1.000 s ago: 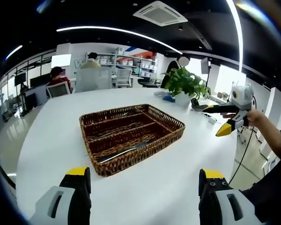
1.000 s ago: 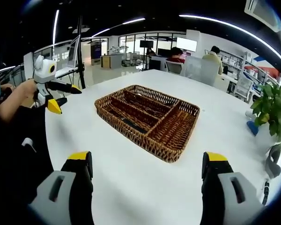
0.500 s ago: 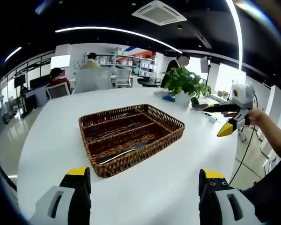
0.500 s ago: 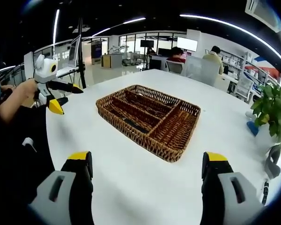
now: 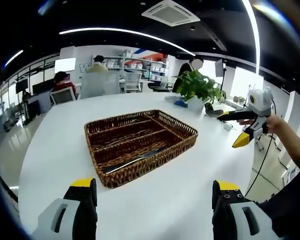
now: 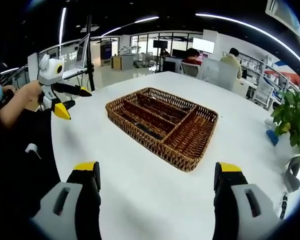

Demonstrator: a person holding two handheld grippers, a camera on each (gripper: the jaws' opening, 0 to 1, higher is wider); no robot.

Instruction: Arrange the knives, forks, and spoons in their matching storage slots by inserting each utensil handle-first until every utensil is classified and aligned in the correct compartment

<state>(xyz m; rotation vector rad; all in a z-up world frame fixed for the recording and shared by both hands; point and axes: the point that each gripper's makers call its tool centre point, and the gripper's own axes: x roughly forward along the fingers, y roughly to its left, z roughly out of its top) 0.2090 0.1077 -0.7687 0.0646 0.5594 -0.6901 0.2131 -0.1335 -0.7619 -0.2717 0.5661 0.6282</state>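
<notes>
Wicker tray [image 5: 140, 145], woven brown and rectangular with divided compartments, sits mid-table on our smooth white tabletop [image 5: 55, 150]; dark utensils [image 5: 132, 162] lie inside. Our left gripper [image 5: 152, 192] and right gripper [image 6: 157, 175] hover apart from it, jaws spread wide, holding nothing.

Wicker tray [image 5: 182, 145] sits mid-table on the table [image 5: 55, 145], ahead of the left gripper [image 5: 155, 200], whose jaws stand wide apart at the bottom of the left gripper view. Tray has long slots side by side plus one cross compartment at the far-right end. A utensil [image 5: 132, 162] lies in the nearest long slot; more lie in the slots behind it, types unclear. Potted plant [image 5: 200, 90] stands behind the tray to the right. Right gripper [image 5: 235, 130] hangs off the table's right edge, jaws apart. In the right gripper view the tray [image 6: 140, 140] lies ahead and the left gripper [image 6: 72, 100] is at far left, beyond the table edge. Seated people [image 5: 62, 82] are behind the table.
</notes>
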